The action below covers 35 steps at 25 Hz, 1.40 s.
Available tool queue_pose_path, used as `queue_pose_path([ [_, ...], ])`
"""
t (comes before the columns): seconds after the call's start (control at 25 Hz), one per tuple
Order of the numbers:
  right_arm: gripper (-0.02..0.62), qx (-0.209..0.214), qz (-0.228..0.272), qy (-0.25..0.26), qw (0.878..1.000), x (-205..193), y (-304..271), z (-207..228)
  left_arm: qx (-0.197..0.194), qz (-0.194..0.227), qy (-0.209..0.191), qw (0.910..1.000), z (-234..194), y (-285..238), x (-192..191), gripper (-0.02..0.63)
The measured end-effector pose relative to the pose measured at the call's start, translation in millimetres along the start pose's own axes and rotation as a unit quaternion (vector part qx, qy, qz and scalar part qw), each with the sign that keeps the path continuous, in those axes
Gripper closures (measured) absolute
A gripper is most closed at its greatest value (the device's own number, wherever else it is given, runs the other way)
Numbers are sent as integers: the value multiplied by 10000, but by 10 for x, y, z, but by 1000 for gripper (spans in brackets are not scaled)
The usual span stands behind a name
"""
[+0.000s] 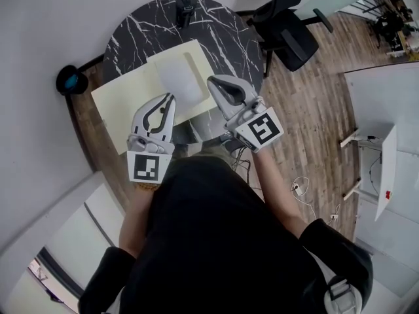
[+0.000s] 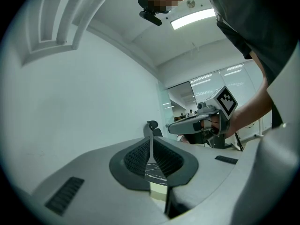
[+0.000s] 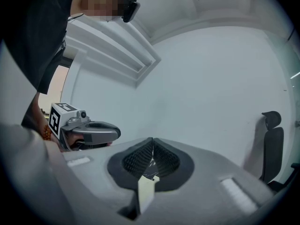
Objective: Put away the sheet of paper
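Fingers (image 3: 136, 157) clenched on both sides; left gripper (image 1: 171, 99) and right gripper (image 1: 211, 82) each seem to pinch the yellow folder (image 1: 124, 110); white sheet (image 1: 178, 77) lies flat on it, bench (image 1: 222, 38) beneath, just ahead between my tips; right nearer.

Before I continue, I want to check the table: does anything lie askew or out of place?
The yellow folder lies skewed, and its left corner hangs past the edge of the round table. The white sheet lies flat on it. The left tool and the right tool pinch the folder's near edge.
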State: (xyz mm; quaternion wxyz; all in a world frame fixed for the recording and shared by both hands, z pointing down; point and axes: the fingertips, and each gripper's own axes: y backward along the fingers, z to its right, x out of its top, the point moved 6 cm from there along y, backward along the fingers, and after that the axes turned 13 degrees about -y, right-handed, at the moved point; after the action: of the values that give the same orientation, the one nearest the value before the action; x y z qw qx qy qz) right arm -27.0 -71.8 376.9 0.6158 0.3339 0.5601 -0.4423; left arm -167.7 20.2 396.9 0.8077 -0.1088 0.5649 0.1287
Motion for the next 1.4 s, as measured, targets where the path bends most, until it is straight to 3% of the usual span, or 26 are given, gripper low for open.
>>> queue_pose_path([
  [0.88, 598, 65, -66, -31, 10000, -56, 14, -60, 92, -39, 148, 9998, 5, 95, -60, 574],
  [1.4, 600, 364, -115, -135, 9992, -103, 1, -82, 90, -100, 213, 9997, 14, 69, -88, 574],
])
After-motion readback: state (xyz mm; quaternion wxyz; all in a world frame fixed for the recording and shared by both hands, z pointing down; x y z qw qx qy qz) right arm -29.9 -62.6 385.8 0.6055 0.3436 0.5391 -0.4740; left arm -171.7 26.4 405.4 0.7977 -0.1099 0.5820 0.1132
